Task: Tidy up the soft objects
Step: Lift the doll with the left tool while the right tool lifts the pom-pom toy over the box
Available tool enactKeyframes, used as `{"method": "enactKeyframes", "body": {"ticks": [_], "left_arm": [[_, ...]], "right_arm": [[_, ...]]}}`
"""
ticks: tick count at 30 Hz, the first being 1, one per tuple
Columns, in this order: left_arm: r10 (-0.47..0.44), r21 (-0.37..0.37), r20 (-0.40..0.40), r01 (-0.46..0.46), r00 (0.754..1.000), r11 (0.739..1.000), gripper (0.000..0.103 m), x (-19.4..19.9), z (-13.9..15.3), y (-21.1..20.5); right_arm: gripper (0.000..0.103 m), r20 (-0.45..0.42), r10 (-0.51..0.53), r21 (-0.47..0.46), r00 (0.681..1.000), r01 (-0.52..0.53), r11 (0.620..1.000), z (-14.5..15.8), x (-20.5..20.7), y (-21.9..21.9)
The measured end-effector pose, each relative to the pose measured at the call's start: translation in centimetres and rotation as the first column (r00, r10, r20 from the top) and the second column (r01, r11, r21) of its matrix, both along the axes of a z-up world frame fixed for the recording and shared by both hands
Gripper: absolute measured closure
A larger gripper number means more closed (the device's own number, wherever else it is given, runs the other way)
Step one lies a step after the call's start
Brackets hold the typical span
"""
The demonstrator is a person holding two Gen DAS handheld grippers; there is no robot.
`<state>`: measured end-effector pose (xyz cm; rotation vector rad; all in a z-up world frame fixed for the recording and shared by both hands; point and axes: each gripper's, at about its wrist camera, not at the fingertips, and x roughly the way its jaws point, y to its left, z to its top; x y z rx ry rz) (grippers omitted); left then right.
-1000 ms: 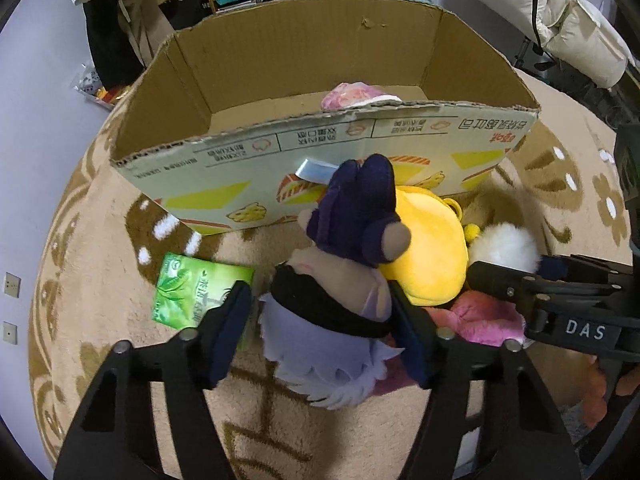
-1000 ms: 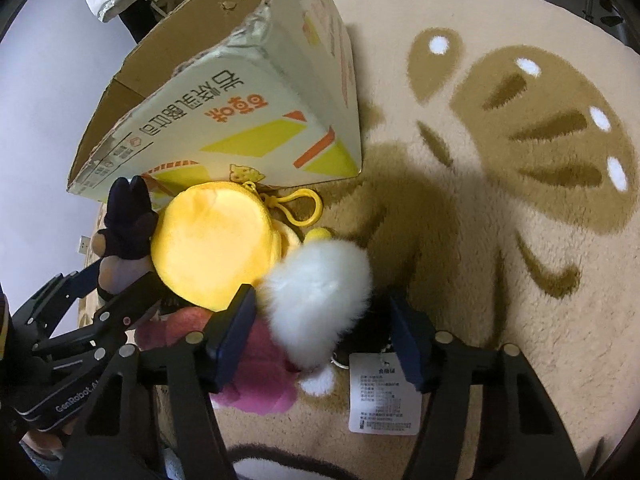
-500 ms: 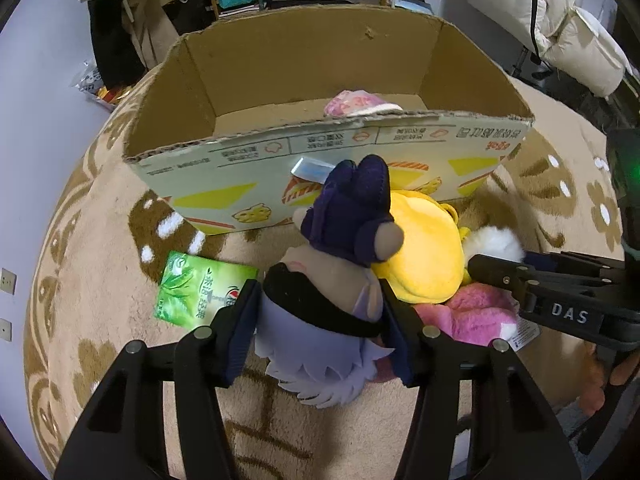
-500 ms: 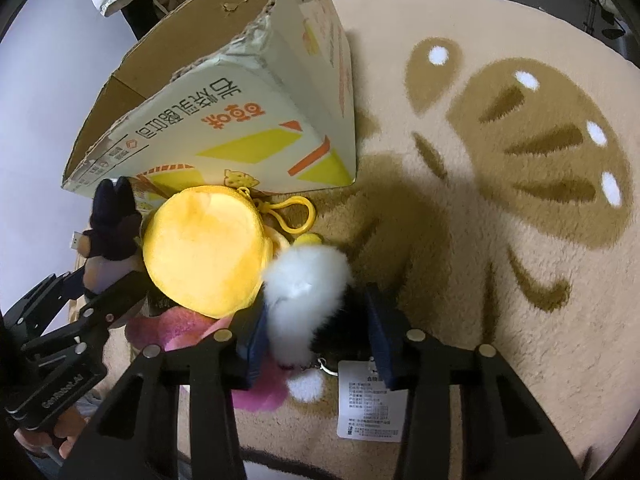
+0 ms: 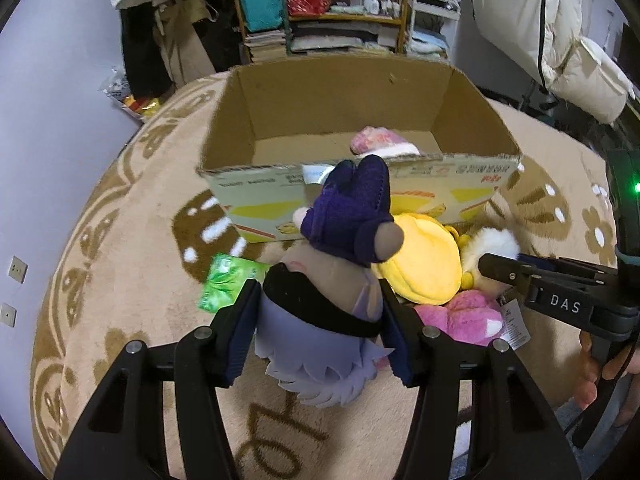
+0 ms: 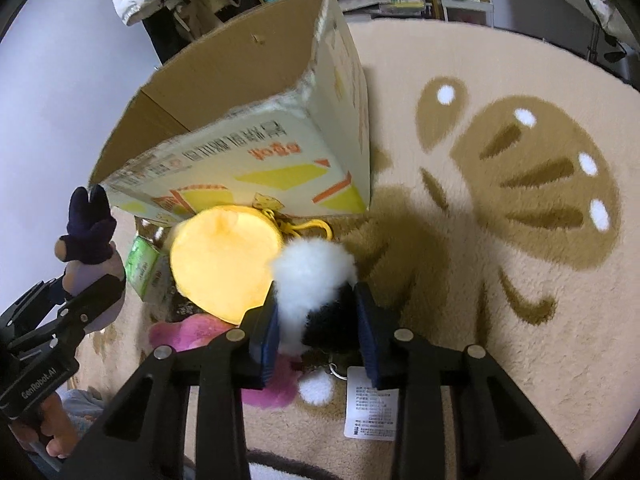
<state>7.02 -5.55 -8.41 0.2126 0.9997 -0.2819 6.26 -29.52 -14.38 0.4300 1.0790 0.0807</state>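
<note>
My left gripper (image 5: 320,320) is shut on a purple-haired plush doll (image 5: 332,280) with a dark purple hat, lifted off the rug before an open cardboard box (image 5: 360,176). The doll also shows in the right wrist view (image 6: 88,240). My right gripper (image 6: 316,320) is shut on a white and black fluffy plush (image 6: 316,276), which shows in the left wrist view (image 5: 490,244). A yellow round plush (image 6: 224,264) and a pink plush (image 5: 464,316) lie between them. A pink item (image 5: 380,144) lies inside the box.
A green packet (image 5: 228,280) lies on the beige patterned rug (image 6: 520,240) left of the toys. A paper tag (image 6: 372,404) hangs below the white plush. Shelves (image 5: 328,8), clothes and a white jacket (image 5: 560,32) stand behind the box.
Both grippers closed on their plushes and rose. The doll lifted towards the box's front rim; the white plush is squeezed between the right pads.
</note>
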Motion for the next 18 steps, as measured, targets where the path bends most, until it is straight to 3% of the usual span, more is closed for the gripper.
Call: {"method": "enactKeyframes", "body": {"ticks": [8,18], "left_arm": [[0.084,-0.02,0.111,-0.082,0.99,0.996,0.048,-1.1,3.0,2.2],[0.158,-0.052,0.274,-0.149,0.949,0.987,0.048,-1.9,6.4,4.1]], "right_arm": [[0.067,0.175,-0.009,-0.016,0.985,0.012,1.0,4.3,-2.0,0.4],[0.067,0.389,0.014,-0.07,0.921,0.015,0.997,9.3,-3.7,1.6]]}}
